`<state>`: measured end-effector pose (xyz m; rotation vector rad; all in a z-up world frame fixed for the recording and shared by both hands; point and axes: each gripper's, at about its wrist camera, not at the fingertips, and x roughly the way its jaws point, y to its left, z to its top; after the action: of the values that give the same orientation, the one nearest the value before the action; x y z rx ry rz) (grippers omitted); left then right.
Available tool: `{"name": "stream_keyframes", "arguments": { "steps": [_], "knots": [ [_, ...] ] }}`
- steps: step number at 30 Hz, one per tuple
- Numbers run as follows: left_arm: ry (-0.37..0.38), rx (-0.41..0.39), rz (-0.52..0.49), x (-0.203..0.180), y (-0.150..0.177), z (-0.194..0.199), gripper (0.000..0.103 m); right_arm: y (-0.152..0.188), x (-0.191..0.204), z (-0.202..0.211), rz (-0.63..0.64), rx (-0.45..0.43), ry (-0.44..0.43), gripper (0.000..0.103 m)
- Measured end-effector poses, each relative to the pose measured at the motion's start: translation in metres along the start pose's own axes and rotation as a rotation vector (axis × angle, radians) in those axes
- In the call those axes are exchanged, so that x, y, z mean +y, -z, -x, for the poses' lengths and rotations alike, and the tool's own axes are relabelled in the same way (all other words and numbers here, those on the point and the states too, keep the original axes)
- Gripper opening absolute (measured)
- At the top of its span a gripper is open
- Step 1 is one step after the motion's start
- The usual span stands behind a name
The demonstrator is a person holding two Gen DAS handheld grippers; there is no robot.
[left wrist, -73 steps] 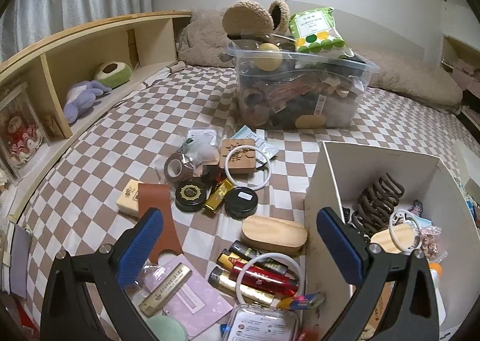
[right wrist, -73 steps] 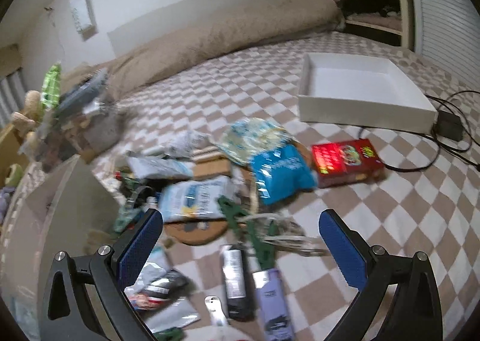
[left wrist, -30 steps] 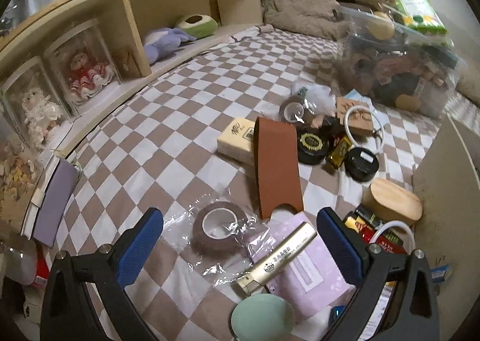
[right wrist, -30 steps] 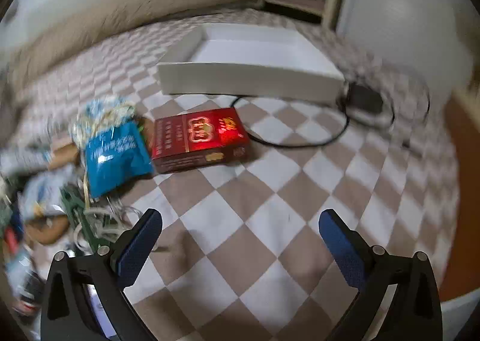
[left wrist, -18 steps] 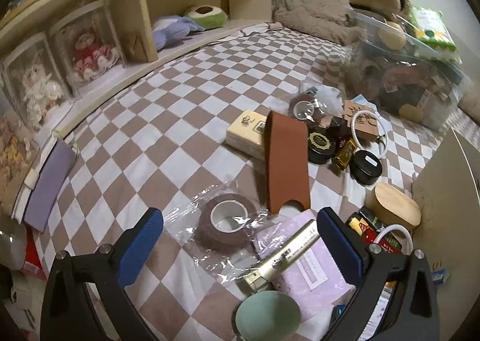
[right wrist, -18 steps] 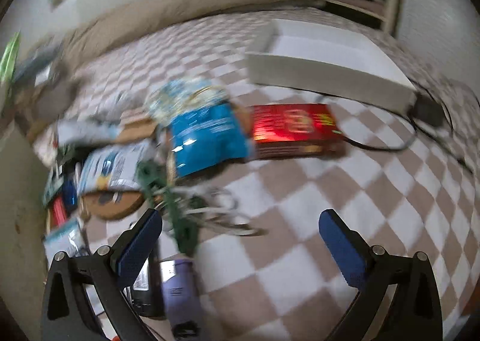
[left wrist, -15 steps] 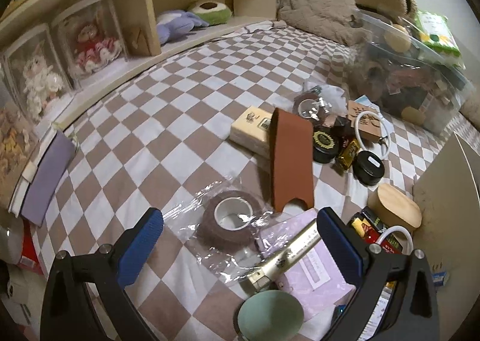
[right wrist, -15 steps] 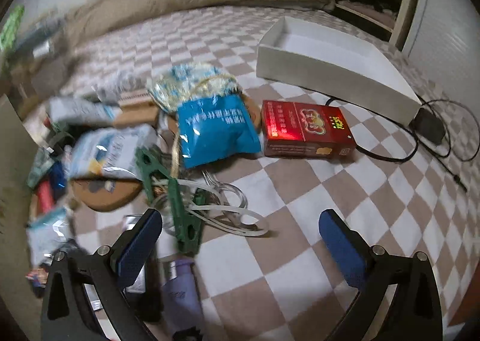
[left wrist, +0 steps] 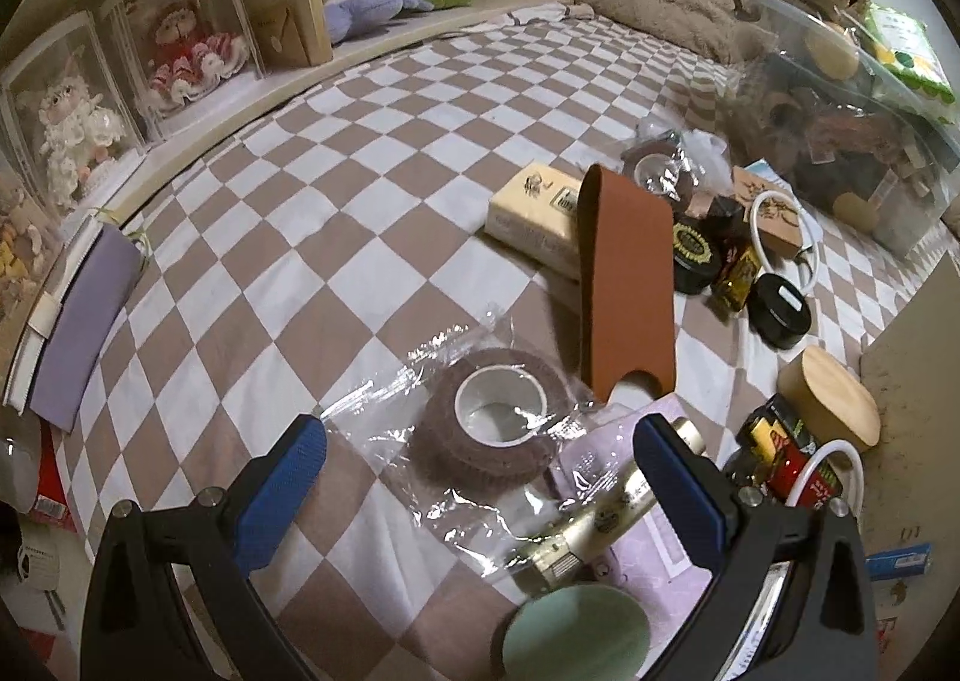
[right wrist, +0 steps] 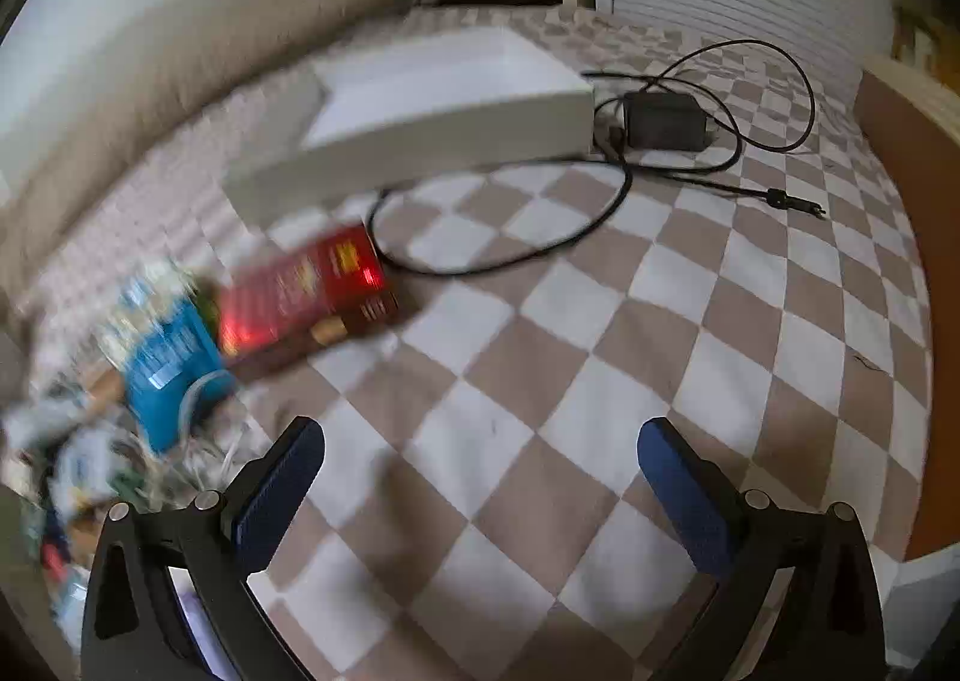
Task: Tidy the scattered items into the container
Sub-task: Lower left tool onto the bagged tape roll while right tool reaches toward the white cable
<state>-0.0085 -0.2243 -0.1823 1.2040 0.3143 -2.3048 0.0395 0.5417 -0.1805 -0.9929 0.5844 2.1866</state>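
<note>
Left wrist: two tape rolls (left wrist: 493,432), two black tins (left wrist: 780,310).

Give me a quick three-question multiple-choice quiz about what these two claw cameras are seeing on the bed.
1. Where does the brown tape roll lie?
A. in its clear wrapper between the left claw's fingers
B. on the wooden shelf
C. inside the white tray

2. What colour is the flat box beside the black cable?
A. green
B. red
C. yellow

3. How is the right claw?
A. shut on a snack bag
B. shut with nothing in it
C. open, holding nothing

Answers:
1 A, it lies on the checked cover ahead of the left claw.
2 B, its top is red.
3 C, only bare checked cover shows between its fingers.
</note>
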Motion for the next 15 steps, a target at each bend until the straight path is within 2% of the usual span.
{"name": "stream_keyframes", "arguments": {
  "steps": [6,12,15],
  "knots": [
    [-0.008,0.039,-0.002,0.0,0.003,-0.011,0.103,0.007,0.036,0.002,0.112,0.029,-0.164,0.103],
    [-0.002,0.062,0.014,0.006,0.005,-0.019,0.103,0.02,0.078,0.003,0.244,0.071,-0.241,0.103],
    [-0.006,0.064,0.013,0.004,0.006,-0.02,0.103,0.026,0.089,0.001,0.295,0.085,-0.238,0.103]
  ]
}}
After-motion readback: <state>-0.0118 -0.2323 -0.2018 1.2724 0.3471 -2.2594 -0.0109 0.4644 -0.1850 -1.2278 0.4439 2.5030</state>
